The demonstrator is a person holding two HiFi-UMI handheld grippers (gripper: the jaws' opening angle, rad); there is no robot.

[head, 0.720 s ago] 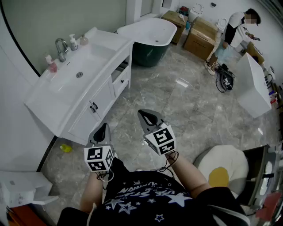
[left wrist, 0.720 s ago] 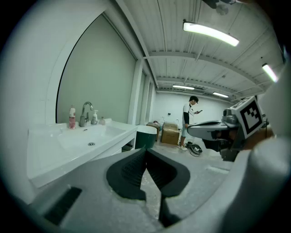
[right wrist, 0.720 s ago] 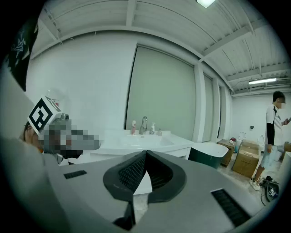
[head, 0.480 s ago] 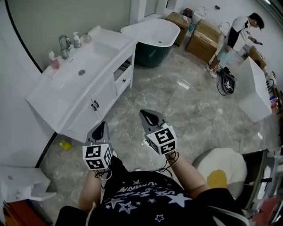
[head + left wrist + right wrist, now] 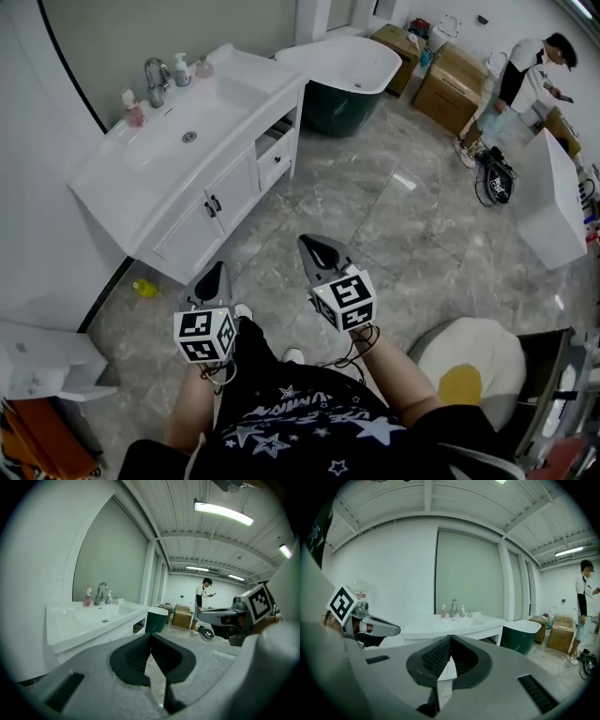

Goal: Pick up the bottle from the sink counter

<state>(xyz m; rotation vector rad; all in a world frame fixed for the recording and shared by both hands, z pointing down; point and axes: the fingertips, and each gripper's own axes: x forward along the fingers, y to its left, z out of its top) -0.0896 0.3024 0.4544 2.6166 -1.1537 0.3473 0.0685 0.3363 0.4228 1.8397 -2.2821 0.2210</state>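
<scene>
My left gripper (image 5: 217, 272) and right gripper (image 5: 307, 246) both have their jaws closed on nothing, and the pink bottle (image 5: 134, 109) stands upright left of the tap (image 5: 155, 75) at the desk's (image 5: 103, 180) back, well ahead and leftward, likely nearer my left.

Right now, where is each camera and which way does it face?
Head view: on the person's head, steeply down at the floor; both forearms, left gripper, right gripper.
Left gripper view: on that gripper, along its shut jaws toward the sink counter; right gripper at right.
Right gripper view: likewise, toward the faucet; left gripper at left.
Shared: all show the pink bottle.
</scene>
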